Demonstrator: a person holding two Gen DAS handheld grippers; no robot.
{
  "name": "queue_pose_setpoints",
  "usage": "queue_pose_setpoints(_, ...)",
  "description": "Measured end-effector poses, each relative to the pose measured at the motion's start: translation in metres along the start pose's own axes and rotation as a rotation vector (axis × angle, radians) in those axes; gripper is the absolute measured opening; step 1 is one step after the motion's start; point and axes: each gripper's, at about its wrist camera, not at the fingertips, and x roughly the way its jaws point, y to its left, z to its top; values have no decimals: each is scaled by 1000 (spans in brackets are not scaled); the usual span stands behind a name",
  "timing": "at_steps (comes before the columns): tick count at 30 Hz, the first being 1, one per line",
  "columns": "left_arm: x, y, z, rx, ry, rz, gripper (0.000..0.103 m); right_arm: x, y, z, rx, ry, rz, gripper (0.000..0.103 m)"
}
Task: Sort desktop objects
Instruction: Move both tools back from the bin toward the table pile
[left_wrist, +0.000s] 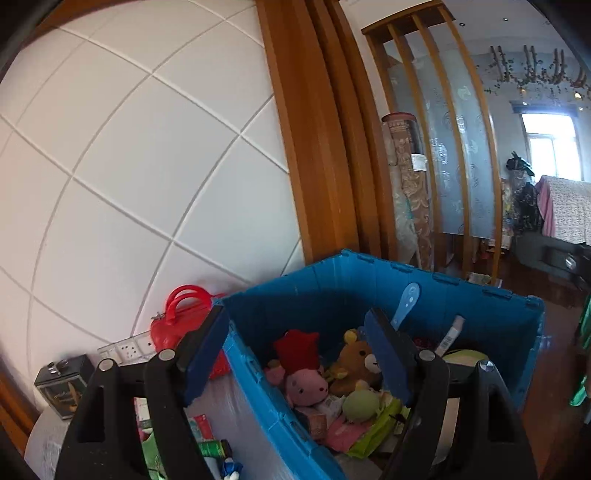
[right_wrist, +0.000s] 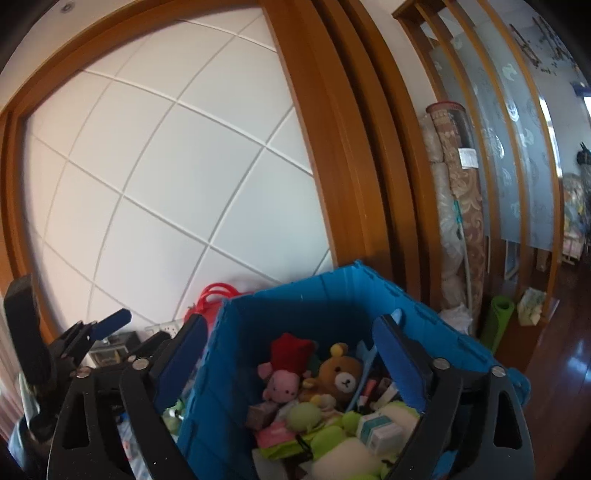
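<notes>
White panelled wall and wood frame are filling the background. You're holding both grippers, left gripper and right gripper, jaws apart and empty, over the blue plastic crate of plush toys, lower centre.

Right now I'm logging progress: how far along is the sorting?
Done: the blue bin already holds a bear, a pink pig and boxes. In hand: nothing; both grippers, left and right, are open and empty. Left: a red bag and small items lie outside the bin.
</notes>
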Motion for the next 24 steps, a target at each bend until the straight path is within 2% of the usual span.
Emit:
queue_pose_setpoints(6,-22,1,-30,-15,22,78,76,-21,19,-32,-120,-11,15,99)
queue_pose_setpoints(13,-40,14,-53,-61,45,182,76,-31,32,-50,-157,-23,64,102)
queue_pose_setpoints(19,-52,46,-70,-110,75,234,76,-24,55,-54,-160,0,100,102)
queue_pose_setpoints(24,-62,88,-94,-132,88,304,76,-17,91,-63,-175,13,145,102)
